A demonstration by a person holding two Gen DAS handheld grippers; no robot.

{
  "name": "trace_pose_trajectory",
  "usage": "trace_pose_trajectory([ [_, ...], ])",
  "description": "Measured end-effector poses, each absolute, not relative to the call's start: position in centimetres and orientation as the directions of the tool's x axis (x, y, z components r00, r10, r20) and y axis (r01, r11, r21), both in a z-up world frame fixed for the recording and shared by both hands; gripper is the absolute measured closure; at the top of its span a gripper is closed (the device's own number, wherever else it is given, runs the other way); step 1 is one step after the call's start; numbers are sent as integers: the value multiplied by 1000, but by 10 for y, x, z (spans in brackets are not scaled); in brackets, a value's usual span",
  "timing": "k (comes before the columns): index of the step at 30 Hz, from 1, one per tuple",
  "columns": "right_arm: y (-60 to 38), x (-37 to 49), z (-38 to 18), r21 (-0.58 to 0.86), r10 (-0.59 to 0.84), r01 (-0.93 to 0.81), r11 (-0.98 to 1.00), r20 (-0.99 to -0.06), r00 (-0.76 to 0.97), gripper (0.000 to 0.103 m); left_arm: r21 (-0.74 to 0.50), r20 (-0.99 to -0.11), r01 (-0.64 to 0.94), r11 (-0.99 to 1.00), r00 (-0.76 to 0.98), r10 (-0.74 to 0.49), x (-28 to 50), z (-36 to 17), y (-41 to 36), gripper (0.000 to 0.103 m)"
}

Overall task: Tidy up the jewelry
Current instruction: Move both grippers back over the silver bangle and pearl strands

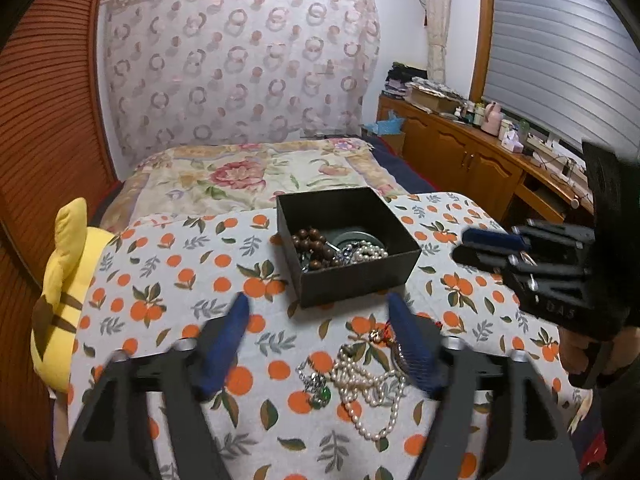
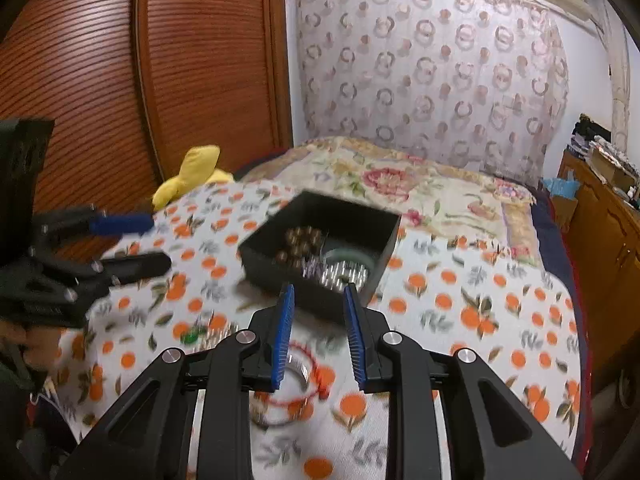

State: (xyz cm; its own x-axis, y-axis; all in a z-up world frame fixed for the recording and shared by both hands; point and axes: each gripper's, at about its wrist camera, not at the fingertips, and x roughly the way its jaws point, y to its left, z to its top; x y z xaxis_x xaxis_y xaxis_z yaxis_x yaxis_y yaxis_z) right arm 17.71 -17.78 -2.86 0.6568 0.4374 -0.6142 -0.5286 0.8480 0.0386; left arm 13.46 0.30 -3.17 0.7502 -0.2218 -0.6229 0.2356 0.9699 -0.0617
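Partly done: black box (image 1: pixel 348 246) already holds beads and pearls; pearl necklace (image 1: pixel 370 384), green pendant chain (image 1: pixel 318 388) remain on tablecloth (image 1: pixel 168 272); left gripper (image 1: pixel 320 344) and right gripper (image 2: pixel 318 336) both released, empty.

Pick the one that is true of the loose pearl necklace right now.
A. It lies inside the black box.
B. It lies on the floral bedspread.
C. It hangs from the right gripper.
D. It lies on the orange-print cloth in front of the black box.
D: in the left wrist view the pearl necklace lies in a heap on the orange-print cloth, on the near side of the black box and outside it, with no gripper holding it.
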Motion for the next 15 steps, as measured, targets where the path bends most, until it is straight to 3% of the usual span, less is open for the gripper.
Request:
trace_pose_trajectory([
  [9, -174, 156, -72, 52, 435, -551, 833, -676, 594, 45, -52, -666, 207, 977, 722, -188, 119, -60, 14, 28],
  [15, -158, 157, -93, 57, 436, -583, 811, -724, 535, 37, -56, -693, 206, 977, 697, -187, 108, -78, 18, 27],
])
